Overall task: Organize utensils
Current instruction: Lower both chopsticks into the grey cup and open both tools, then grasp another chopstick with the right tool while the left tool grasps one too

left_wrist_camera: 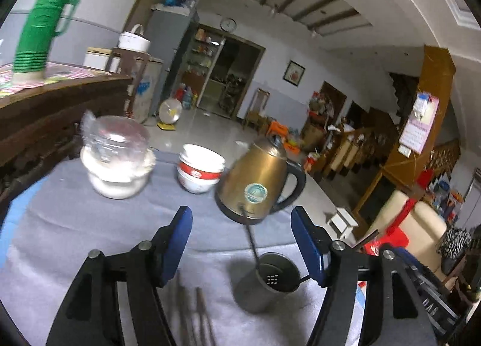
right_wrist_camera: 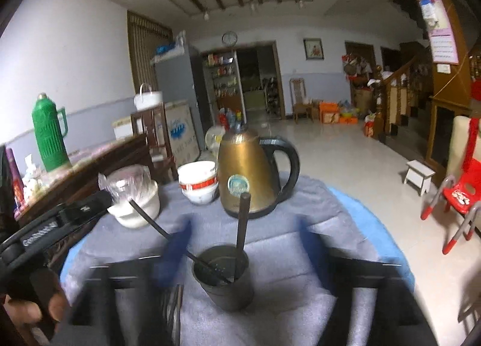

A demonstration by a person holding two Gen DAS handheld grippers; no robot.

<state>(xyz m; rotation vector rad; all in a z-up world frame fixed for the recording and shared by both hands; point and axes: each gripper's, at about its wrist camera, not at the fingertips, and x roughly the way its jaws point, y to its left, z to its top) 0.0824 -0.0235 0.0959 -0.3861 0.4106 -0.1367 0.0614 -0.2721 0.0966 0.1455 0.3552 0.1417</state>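
A dark metal utensil holder stands on the grey cloth, and it shows in the right wrist view too. Two dark utensils stand in it, one upright and one leaning left; the left wrist view shows one handle. Several chopsticks lie on the cloth left of the holder. My left gripper is open and empty, with the holder between its blue fingers. My right gripper is open and blurred, on either side of the holder.
A brass electric kettle stands behind the holder. Stacked white bowls and a plastic-covered white container stand to its left. A green thermos stands on a wooden cabinet. The cloth-covered table ends at the right.
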